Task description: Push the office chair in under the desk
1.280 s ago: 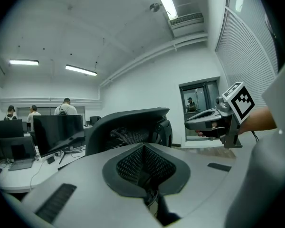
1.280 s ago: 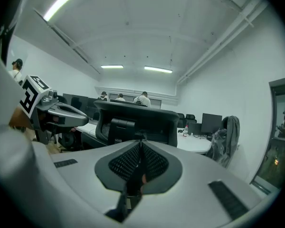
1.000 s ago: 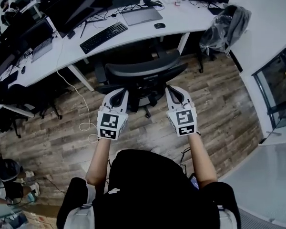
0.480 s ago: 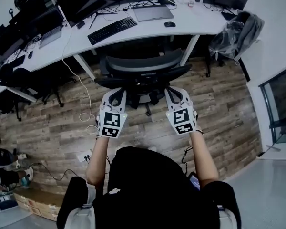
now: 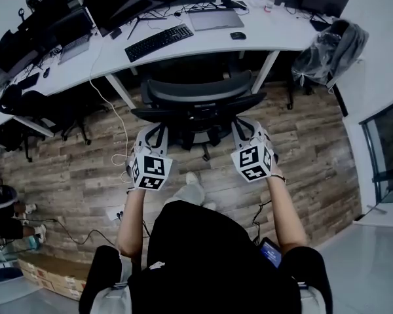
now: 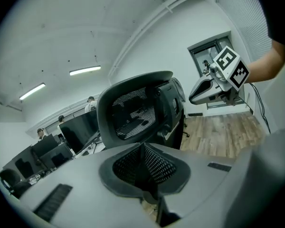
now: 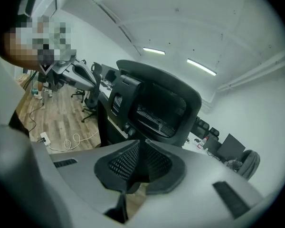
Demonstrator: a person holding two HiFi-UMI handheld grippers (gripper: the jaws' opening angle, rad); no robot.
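The black mesh office chair (image 5: 195, 103) stands with its back to me at the curved white desk (image 5: 262, 39), its seat partly below the desk edge. My left gripper (image 5: 155, 129) is shut and empty, with its tips at the left rear edge of the backrest. On the other side, my right gripper (image 5: 243, 125) is also shut, at the right rear edge. In the left gripper view the shut left gripper (image 6: 142, 148) points at the chair's headrest (image 6: 133, 110), and the right gripper (image 6: 218, 82) shows beside it. The right gripper (image 7: 140, 148) faces the same headrest (image 7: 156, 106).
On the desk lie a keyboard (image 5: 160, 42), a mouse (image 5: 238, 36) and a laptop (image 5: 213, 19), with monitors behind. A second chair draped with a grey jacket (image 5: 329, 44) stands at the right. White cable (image 5: 120, 159) loops over the wooden floor. More chairs (image 5: 42, 113) stand at the left.
The person has stepped forward and a foot now shows below the grippers. Both grippers stay at the backrest, and the chair sits slightly nearer the desk.
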